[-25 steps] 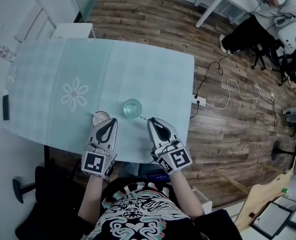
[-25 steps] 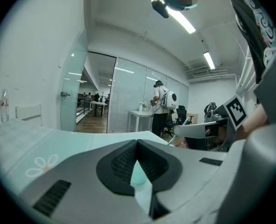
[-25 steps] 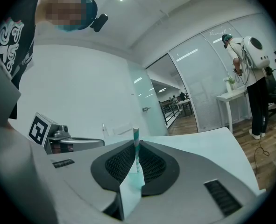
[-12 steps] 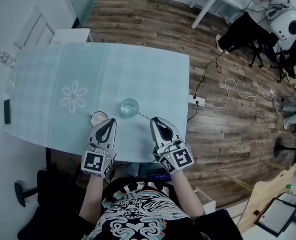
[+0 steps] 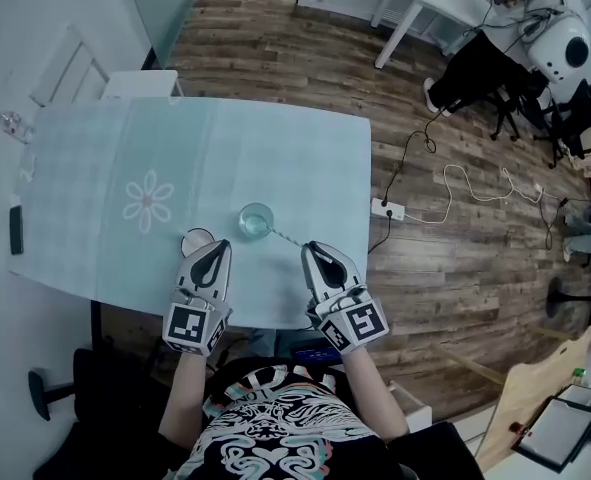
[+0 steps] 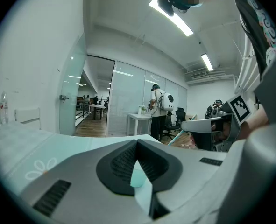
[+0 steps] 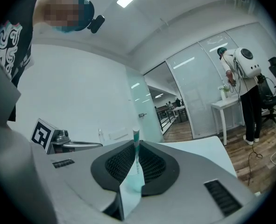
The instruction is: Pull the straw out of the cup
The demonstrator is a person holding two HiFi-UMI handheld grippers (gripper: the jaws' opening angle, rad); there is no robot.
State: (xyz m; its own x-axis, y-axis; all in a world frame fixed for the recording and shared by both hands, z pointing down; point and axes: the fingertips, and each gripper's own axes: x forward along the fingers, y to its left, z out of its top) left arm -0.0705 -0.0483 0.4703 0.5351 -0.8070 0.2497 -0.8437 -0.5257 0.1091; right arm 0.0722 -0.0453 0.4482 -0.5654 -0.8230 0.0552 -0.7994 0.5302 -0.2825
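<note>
A clear glass cup (image 5: 257, 219) stands on the pale green tablecloth (image 5: 275, 158) near the front edge. A thin striped straw (image 5: 283, 236) slants from the cup's rim toward my right gripper (image 5: 309, 250). That gripper is shut on the straw's upper end; in the right gripper view the straw (image 7: 136, 158) stands pinched between the dark pads (image 7: 152, 164). Whether its lower end is still inside the cup is unclear. My left gripper (image 5: 215, 251) hovers left of the cup, shut and holding nothing, its jaws meeting in the left gripper view (image 6: 138, 143).
A small white round lid (image 5: 197, 239) lies beside the left gripper's tip. A dark phone (image 5: 14, 230) sits at the table's left edge, a bottle (image 5: 10, 123) farther back. A power strip (image 5: 387, 209) and cables lie on the wood floor at right.
My right gripper has drawn slightly back and right from the cup, taking the straw along. The left gripper has stayed in place.
</note>
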